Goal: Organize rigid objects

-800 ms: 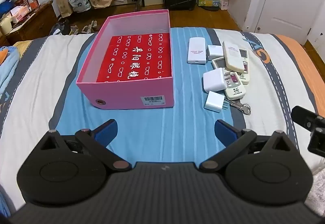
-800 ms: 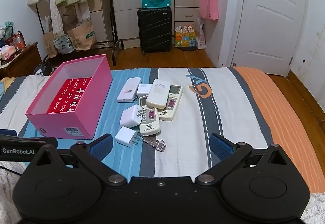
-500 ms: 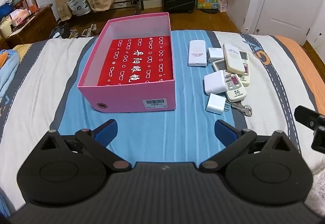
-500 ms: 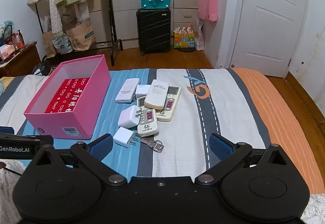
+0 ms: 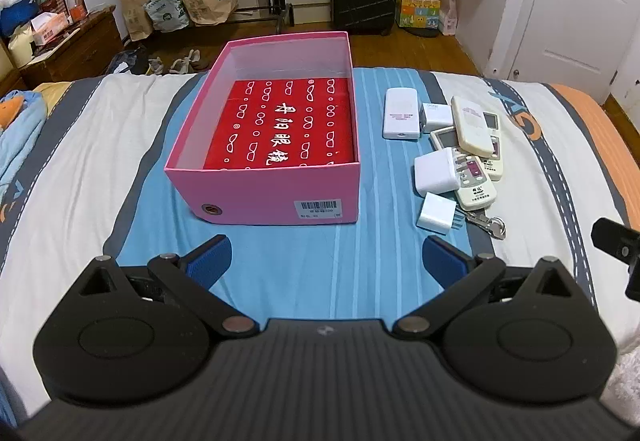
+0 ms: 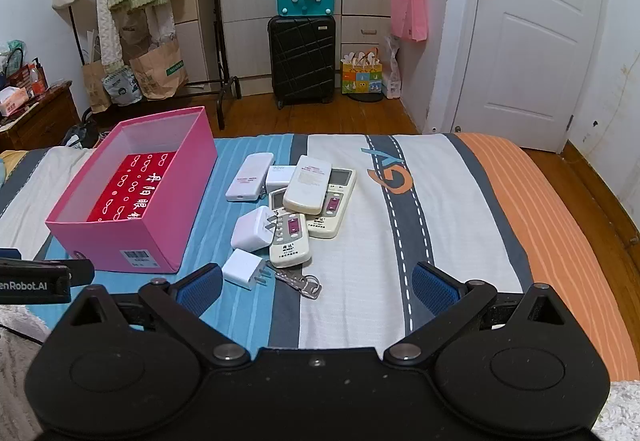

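1. We hold our left gripper [image 5: 326, 255] spread wide above the blue stripe of the bed cover [image 5: 312, 281], nothing between its blue pads.
2. Our right gripper [image 6: 318, 283] is spread wide too, gripping nothing, tilted down toward the bed.
3. Just beyond the right gripper's left pad lie a small white charger [image 6: 242, 268] and a key ring [image 6: 302, 281].
4. Further out sit a bigger white adapter [image 6: 252, 228], three stacked remote controls [image 6: 308, 189] and a white power bank [image 6: 249, 183].
5. The open pink box [image 5: 268, 197] stands left of this cluster, apart from it, holding a red patterned packet [image 5: 288, 129].
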`<state>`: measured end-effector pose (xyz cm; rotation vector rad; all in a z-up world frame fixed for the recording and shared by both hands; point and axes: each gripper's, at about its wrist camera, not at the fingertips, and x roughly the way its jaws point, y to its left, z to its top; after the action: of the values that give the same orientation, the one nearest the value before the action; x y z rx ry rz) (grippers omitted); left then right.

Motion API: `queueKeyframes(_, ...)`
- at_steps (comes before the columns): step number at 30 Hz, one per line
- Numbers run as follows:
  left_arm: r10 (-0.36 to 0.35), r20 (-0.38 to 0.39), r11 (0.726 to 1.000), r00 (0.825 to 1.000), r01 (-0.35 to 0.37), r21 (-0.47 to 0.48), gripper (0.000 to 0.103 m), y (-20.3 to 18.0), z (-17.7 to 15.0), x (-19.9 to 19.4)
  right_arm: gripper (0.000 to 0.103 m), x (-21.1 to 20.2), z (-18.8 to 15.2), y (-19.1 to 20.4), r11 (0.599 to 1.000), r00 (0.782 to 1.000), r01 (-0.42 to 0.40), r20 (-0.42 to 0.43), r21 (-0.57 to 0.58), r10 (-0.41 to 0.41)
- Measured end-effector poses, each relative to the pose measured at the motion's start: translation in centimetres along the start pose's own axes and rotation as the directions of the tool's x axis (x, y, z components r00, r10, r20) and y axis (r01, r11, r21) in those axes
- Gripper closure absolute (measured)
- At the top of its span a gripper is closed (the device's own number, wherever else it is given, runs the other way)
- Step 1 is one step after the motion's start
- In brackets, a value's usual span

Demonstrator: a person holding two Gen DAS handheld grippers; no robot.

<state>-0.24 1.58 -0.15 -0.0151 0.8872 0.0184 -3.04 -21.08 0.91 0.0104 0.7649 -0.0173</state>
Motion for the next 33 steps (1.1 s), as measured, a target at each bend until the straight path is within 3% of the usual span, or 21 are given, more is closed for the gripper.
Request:
queueKeyframes(7, -0.024, 0.051, 1.0, 0.998, 0.024, -0.001, 0.0, 0.4, -0.5, -0.3, 0.001, 0.1, -0.1, 0.0, 1.0, 1.0, 0.002, -0.003, -0.006, -0.002)
queueKeyframes(26, 0.007, 0.159, 1.0, 0.987, -0.007, 0.002, 0.0, 1.0, -1.2, -1.0, 0.001, 0.7, -0.3, 0.2, 1.0, 1.0, 0.012, -0.012, -0.016, -0.012)
queueKeyframes(33, -0.039, 0.166, 0.999, 0.985, 0.04, 0.0, 0.0, 1.1, -1.2, -1.3, 0.001, 0.8, -0.3, 0.2, 1.0, 1.0, 0.013, -0.014, -0.019, -0.013)
